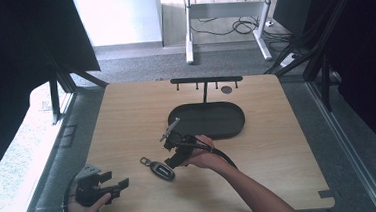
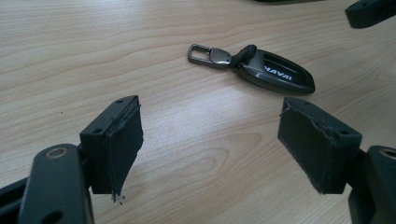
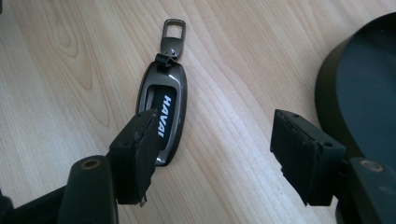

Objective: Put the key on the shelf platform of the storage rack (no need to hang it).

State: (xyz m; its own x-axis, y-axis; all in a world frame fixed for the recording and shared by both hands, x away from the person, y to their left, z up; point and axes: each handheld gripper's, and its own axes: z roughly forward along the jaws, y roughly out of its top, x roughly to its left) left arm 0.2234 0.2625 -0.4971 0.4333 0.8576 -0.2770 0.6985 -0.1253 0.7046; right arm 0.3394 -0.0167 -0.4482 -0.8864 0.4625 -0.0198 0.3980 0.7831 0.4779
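A car key fob is being approached by the right gripper.

The key fob (image 1: pixel 162 169) is lying flat at the table's (image 1: pixel 127 120) six o'clock; the right gripper (image 1: pixel 175 151) is being held wide over it, probably for a grasp, while the left gripper (image 1: pixel 114 185) is being kept wide at eight o'clock.

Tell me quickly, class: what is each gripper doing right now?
Left gripper: open, empty, above bare table near the key fob.
Right gripper: open, empty, one of its fingers over the fob's end.
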